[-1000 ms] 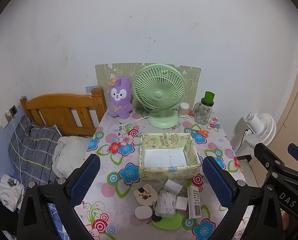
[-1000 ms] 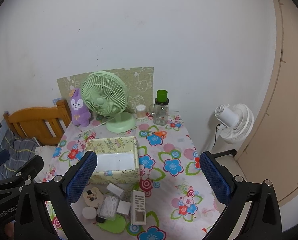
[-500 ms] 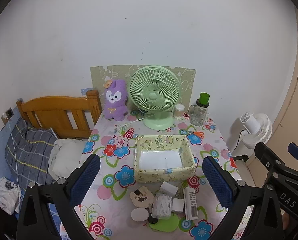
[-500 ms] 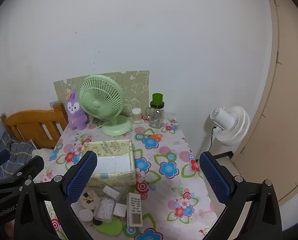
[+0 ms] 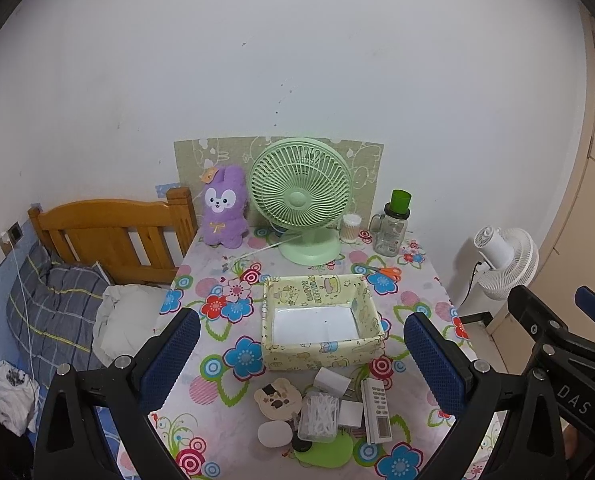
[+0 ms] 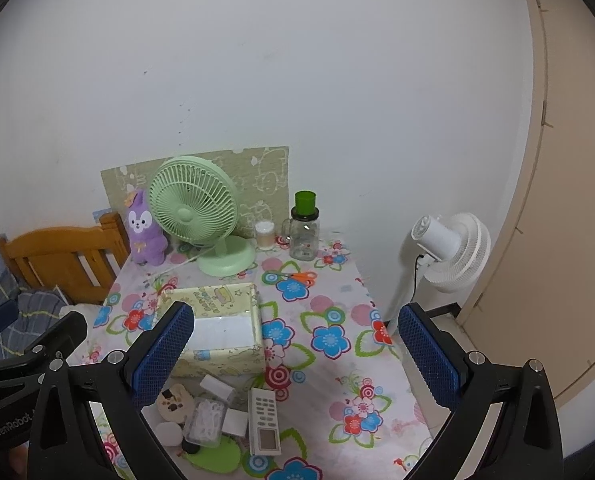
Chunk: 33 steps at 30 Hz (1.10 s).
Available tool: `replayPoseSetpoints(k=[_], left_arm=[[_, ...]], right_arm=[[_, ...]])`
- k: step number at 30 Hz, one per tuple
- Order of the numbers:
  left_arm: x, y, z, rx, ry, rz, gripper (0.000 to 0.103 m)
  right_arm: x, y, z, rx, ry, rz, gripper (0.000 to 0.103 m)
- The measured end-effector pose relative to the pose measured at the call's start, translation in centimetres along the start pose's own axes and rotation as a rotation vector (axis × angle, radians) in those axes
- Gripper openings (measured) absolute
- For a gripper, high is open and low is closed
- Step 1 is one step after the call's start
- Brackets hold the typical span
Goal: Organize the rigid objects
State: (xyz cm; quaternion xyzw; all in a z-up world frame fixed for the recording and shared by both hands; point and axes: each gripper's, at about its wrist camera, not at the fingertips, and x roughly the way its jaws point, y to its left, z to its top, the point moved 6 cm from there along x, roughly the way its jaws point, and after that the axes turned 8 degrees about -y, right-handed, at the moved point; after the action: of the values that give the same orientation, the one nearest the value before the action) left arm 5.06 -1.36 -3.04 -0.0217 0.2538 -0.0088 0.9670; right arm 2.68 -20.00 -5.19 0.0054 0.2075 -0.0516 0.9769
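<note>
A yellow patterned open box (image 5: 321,322) (image 6: 217,328) with a white bottom sits mid-table and holds nothing. In front of it lies a cluster: a white remote (image 5: 376,410) (image 6: 263,420), a clear box of cotton swabs (image 5: 319,420) (image 6: 205,422), a bear-shaped beige piece (image 5: 277,400) (image 6: 173,400), small white blocks (image 5: 331,380), a white oval case (image 5: 274,434) and a green flat piece (image 5: 325,450). My left gripper (image 5: 301,360) and right gripper (image 6: 295,354) hover high above the table, both open and holding nothing.
A flowered cloth covers the table (image 5: 217,280). At its back stand a green desk fan (image 5: 301,200), a purple plush rabbit (image 5: 223,212), a glass jar with green lid (image 5: 393,228), a small cup (image 5: 350,228) and orange scissors (image 5: 385,272). A wooden bed (image 5: 109,236) lies left; a white floor fan (image 5: 501,260) stands right.
Both grippers have risen and drawn back, so the table and its objects sit lower and smaller in both views. Nothing on the table has moved.
</note>
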Motion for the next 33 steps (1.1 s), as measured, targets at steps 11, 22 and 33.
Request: replayPoseSetpoints(k=[11, 22, 33], left_arm=[[0.3, -0.1, -0.2, -0.005, 0.012, -0.004, 0.103], [1.6, -0.3, -1.4, -0.005, 0.038, -0.004, 0.103], [4.2, -0.9, -3.7, -0.004, 0.092, -0.015, 0.103]], right_arm=[[0.3, -0.2, -0.3, 0.015, 0.018, 0.007, 0.103], [1.8, -0.3, -1.2, 0.041, 0.043, 0.023, 0.103], [4.5, -0.8, -3.4, 0.046, 0.086, 0.022, 0.103]])
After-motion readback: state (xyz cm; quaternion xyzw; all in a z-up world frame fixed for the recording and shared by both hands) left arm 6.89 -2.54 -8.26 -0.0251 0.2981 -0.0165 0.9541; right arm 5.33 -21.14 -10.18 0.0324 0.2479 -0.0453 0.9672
